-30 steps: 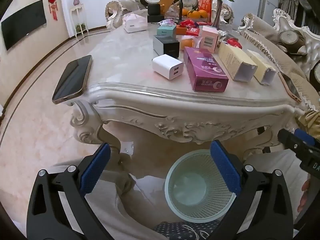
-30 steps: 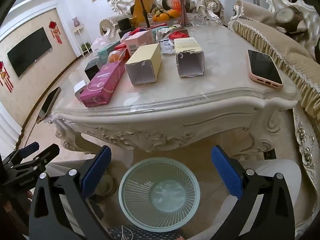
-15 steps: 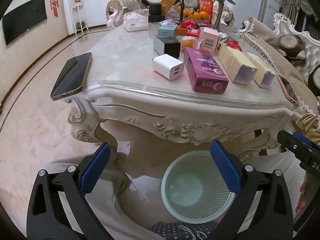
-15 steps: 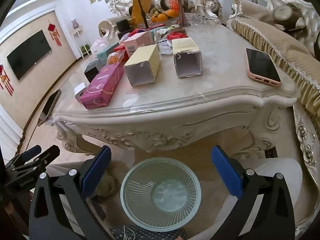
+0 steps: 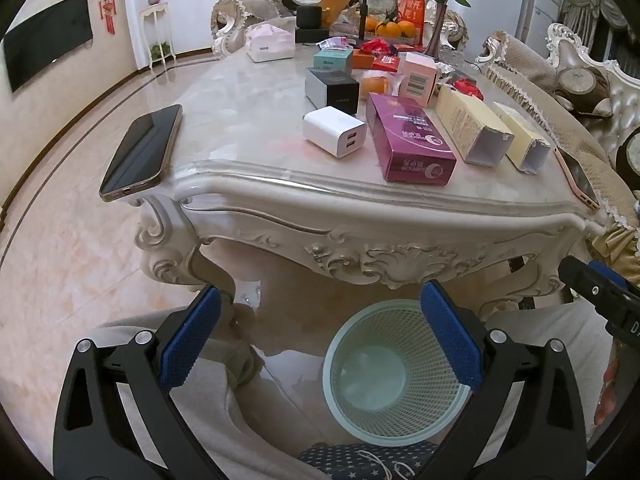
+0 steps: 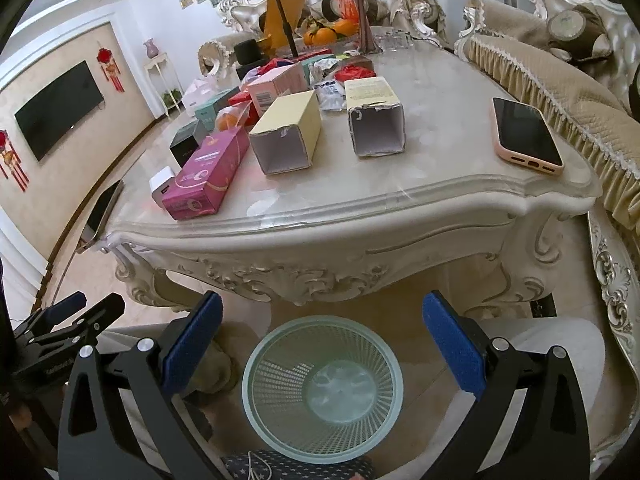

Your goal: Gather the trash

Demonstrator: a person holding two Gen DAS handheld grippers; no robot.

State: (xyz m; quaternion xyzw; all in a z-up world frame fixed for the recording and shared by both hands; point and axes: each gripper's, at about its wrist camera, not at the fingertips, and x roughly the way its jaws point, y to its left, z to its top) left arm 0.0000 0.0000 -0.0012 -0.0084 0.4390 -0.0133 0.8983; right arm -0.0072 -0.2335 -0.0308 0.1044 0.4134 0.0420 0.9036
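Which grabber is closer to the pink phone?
Right. The pink phone lies at the table's right corner, ahead of the right gripper. The left gripper sits farther over, toward the opposite corner.

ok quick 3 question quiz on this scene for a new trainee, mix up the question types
1. True or false: the waste basket already holds trash.
2. Which sits nearest the table's front edge? A) purple box B) oranges C) vase
3. Fill in: both the left gripper and right gripper are ____.

Key: 1 false, it looks empty; 2 A; 3 open, holding nothing.
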